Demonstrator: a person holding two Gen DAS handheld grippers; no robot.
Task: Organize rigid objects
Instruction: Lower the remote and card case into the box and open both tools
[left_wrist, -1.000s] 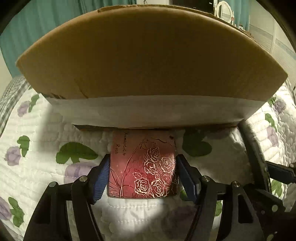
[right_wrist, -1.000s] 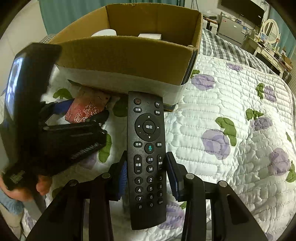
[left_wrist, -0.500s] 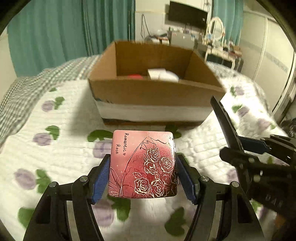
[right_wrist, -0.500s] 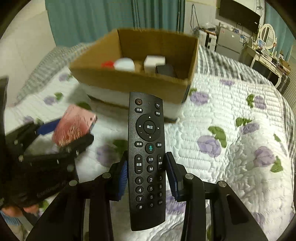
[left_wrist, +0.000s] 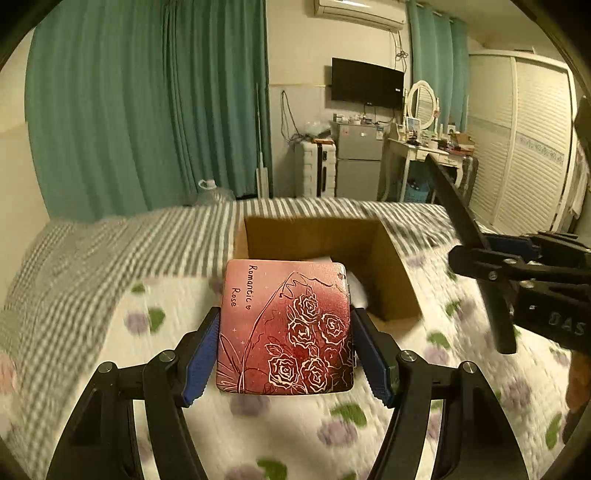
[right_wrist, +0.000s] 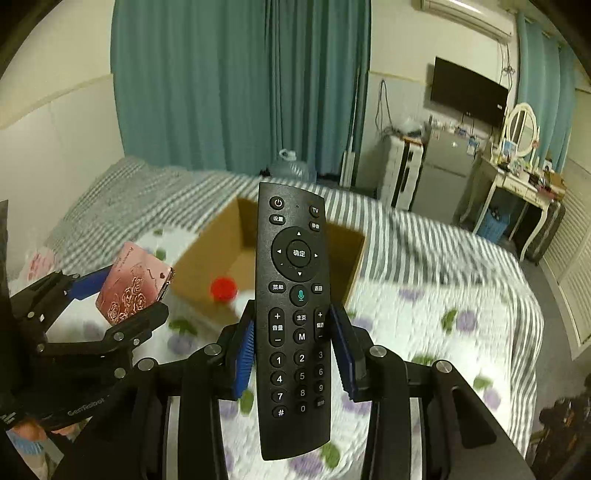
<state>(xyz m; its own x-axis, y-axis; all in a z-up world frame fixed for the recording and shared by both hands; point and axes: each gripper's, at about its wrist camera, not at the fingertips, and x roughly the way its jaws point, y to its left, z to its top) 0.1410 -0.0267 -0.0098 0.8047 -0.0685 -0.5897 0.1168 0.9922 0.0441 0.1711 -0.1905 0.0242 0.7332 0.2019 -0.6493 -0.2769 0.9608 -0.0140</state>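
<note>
My left gripper (left_wrist: 284, 350) is shut on a pink tin with gold roses (left_wrist: 284, 328) and holds it in the air above the quilt, in front of the open cardboard box (left_wrist: 391, 266). My right gripper (right_wrist: 295, 350) is shut on a black TV remote (right_wrist: 295, 317), also lifted, with the box (right_wrist: 218, 251) behind it. The tin (right_wrist: 135, 284) and the left gripper (right_wrist: 110, 299) show at the left of the right wrist view. The remote (left_wrist: 465, 236) and the right gripper (left_wrist: 491, 251) show edge-on at the right of the left wrist view. A red object (right_wrist: 223, 290) lies in the box.
The box stands on a bed with a floral quilt (left_wrist: 295, 424) and a grey striped blanket (left_wrist: 110, 243). Behind are teal curtains (left_wrist: 147, 110), a small fridge (left_wrist: 356, 162), a wall TV (left_wrist: 365, 83) and a dressing table (left_wrist: 428, 147).
Both grippers have risen well above the bed with their objects, so the box now looks smaller and lower and its inside shows. The room beyond has come into view.
</note>
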